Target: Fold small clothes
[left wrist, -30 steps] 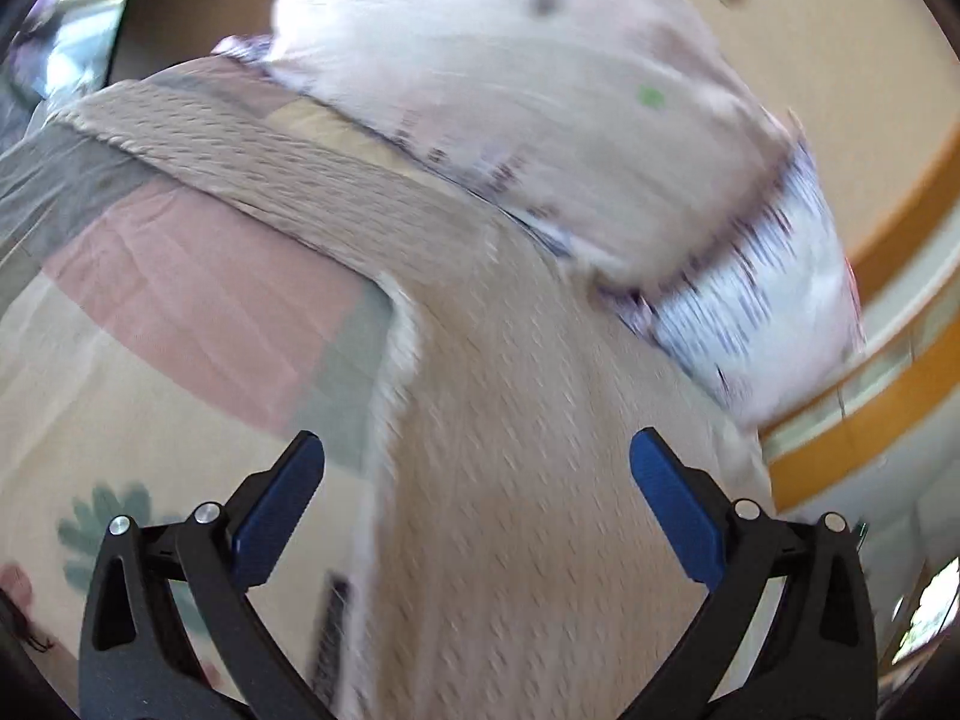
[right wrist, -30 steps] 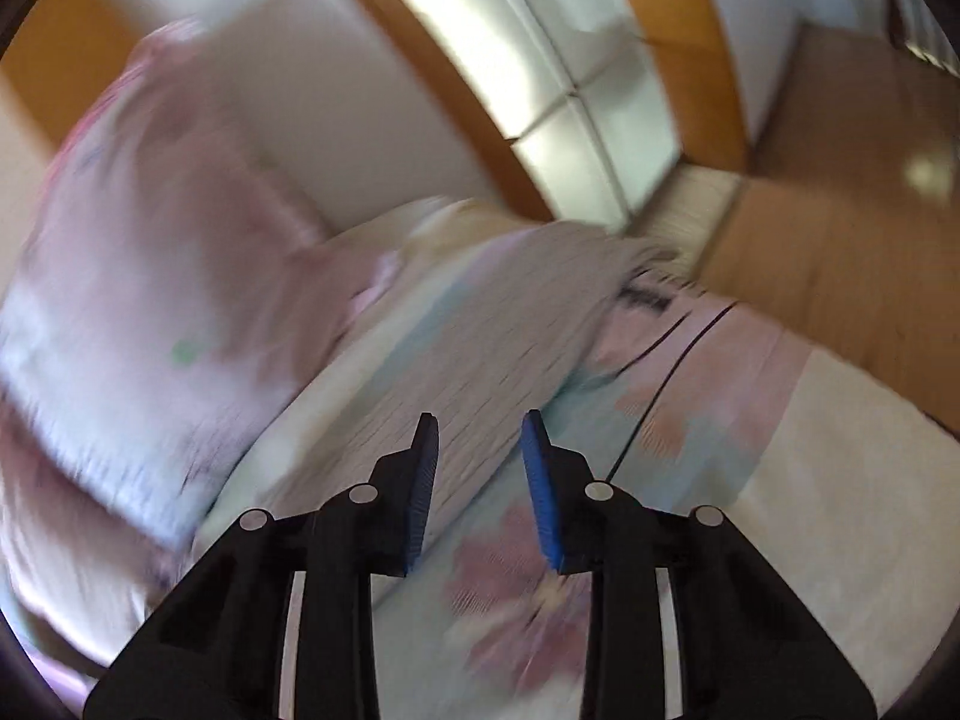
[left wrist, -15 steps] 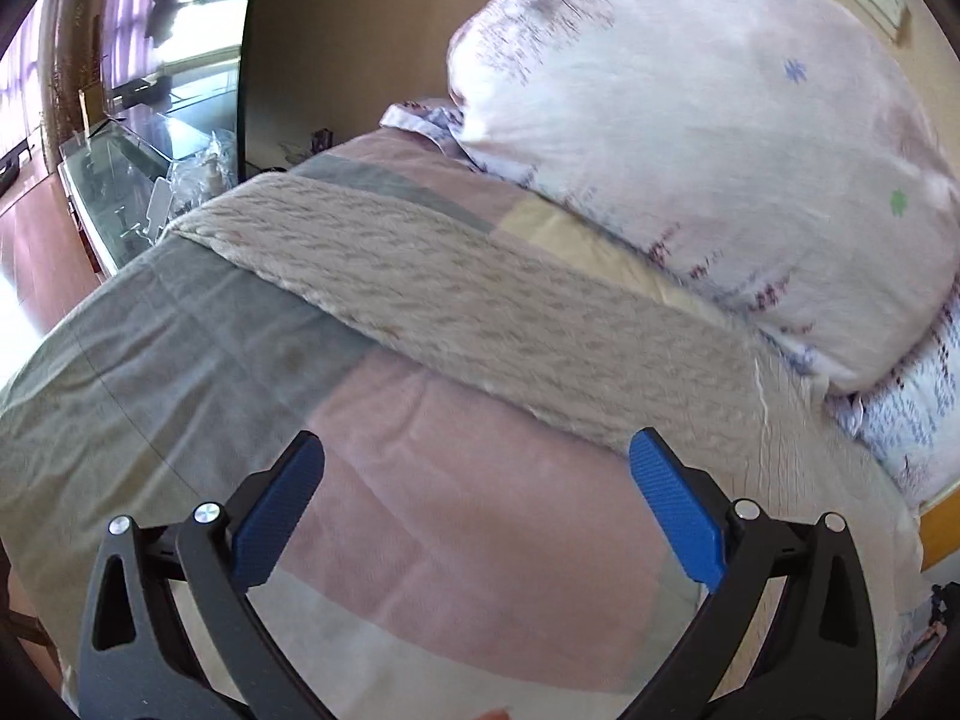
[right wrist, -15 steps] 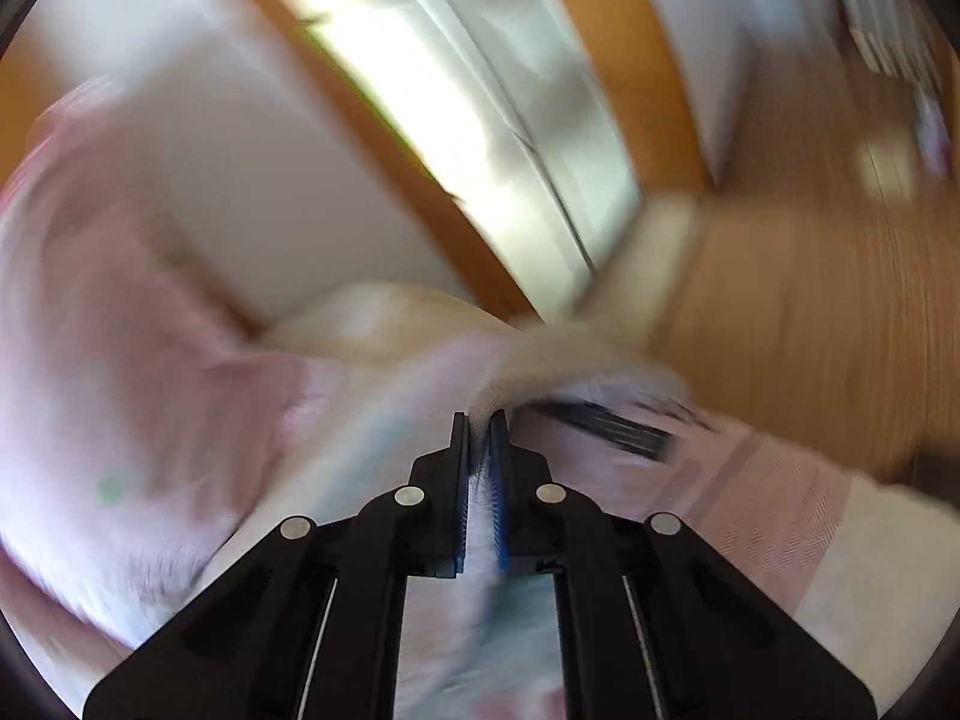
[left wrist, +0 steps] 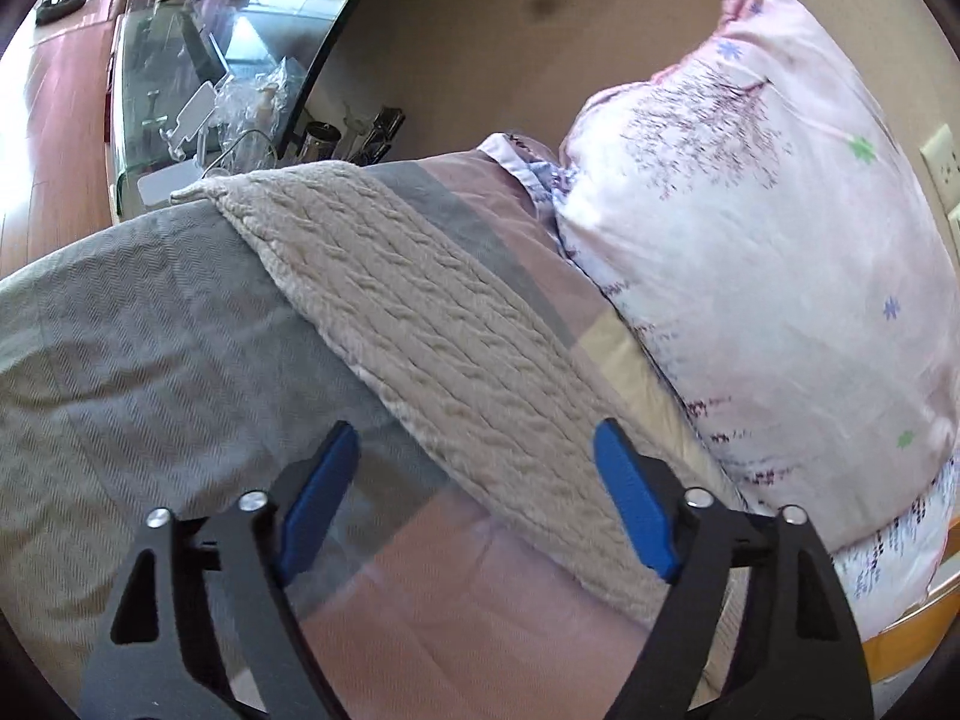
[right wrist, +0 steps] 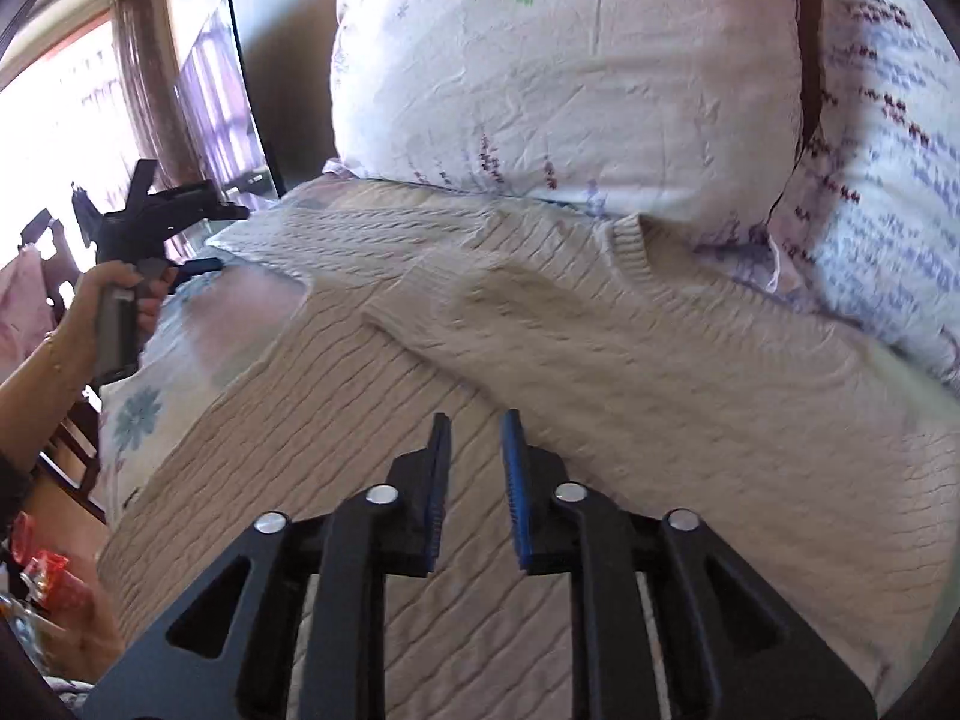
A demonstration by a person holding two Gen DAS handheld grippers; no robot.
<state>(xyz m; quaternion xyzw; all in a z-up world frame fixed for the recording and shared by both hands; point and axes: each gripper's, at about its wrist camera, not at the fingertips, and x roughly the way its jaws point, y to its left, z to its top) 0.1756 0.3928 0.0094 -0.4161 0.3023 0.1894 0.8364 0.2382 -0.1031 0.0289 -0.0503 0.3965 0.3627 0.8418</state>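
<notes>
right gripper (right wrist: pixel 474 468) slightly parted and holding nothing, just above the cream knit sweater (right wrist: pixel 540 360) spread on the bed, left gripper (left wrist: pixel 474 498) wide open over one sleeve, pillows (right wrist: pixel 570 60) behind

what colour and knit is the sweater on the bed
Beige cable-knit sweater, clearest in the right wrist view.

A bed with a patchwork-print sheet (left wrist: pixel 150 324) carries a cream cable-knit sweater (right wrist: pixel 600 324) spread across it, one sleeve (left wrist: pixel 420 324) reaching the far edge; floral pillows (right wrist: pixel 540 78) lie at the head.
</notes>
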